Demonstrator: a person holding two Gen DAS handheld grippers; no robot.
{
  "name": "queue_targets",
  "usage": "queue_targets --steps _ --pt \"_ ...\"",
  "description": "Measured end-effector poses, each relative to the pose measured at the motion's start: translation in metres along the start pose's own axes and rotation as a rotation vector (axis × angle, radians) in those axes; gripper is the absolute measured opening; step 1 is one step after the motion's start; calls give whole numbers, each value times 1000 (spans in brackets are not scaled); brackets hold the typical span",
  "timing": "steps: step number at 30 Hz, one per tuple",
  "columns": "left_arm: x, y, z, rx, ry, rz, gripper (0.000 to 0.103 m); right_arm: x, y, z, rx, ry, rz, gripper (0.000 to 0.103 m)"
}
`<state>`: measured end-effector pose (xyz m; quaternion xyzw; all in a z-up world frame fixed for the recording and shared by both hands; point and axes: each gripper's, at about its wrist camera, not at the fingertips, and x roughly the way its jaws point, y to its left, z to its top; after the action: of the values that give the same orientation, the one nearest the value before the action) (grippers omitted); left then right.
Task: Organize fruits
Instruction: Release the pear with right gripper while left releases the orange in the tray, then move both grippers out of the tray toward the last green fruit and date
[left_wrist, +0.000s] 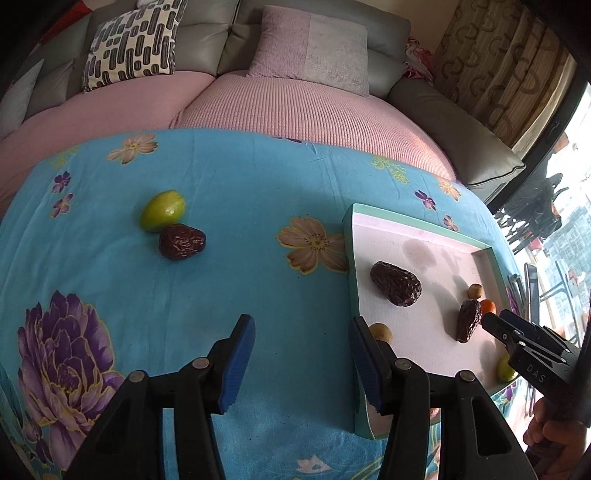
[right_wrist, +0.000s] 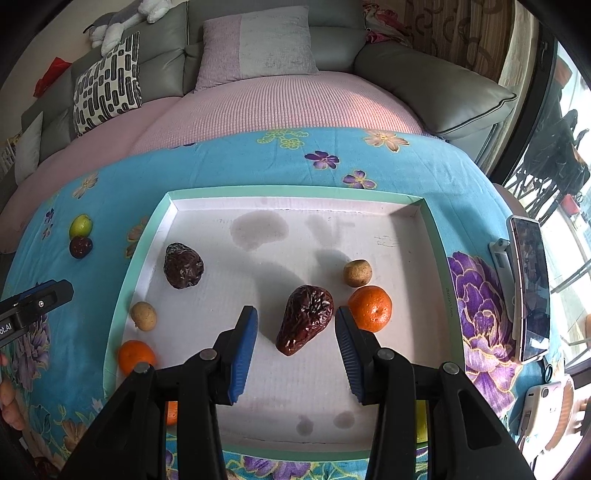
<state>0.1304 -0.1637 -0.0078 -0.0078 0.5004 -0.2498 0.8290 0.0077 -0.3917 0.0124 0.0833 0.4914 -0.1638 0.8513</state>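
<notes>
A: Where is the right claw (right_wrist: 295, 332) sitting?

B: It is hovering over the shallow white tray with the mint-green rim (right_wrist: 432, 221), jaws spread and gripping nothing. A wrinkled dark red date (right_wrist: 306, 317) is lying on the tray floor between its blue-padded fingers (right_wrist: 243, 347), touching neither pad.

A: What else is lying in that tray?

B: A small orange mandarin (right_wrist: 370, 308) is sitting just beside the date, close to the right finger, with a tan round longan (right_wrist: 357, 273) just behind it. A second dark wrinkled date (right_wrist: 183, 265) is resting toward the tray's left side, and another tan longan (right_wrist: 144, 315) and a second orange mandarin (right_wrist: 136, 356) are lying near the left wall.

A: And the left claw (left_wrist: 301, 363)?

B: It is released too, hanging empty over the blue flowered cloth on the table (left_wrist: 221, 177), its right finger over the tray's left edge.

A: Is any fruit lying outside the tray?

B: Yes, a green oval fruit (left_wrist: 162, 215) and a dark red date (left_wrist: 182, 242) are touching each other on the cloth, well apart from the tray.
</notes>
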Motion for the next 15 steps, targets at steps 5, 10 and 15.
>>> queue_targets --steps 5,10,15 --pt "4 -4 -2 24 13 16 69 3 1 -1 -5 12 -2 45" --pt "11 -9 -5 61 23 63 96 9 2 -2 -11 28 -8 78" --pt "15 -10 -6 75 19 92 103 11 4 -2 -27 28 -13 81"
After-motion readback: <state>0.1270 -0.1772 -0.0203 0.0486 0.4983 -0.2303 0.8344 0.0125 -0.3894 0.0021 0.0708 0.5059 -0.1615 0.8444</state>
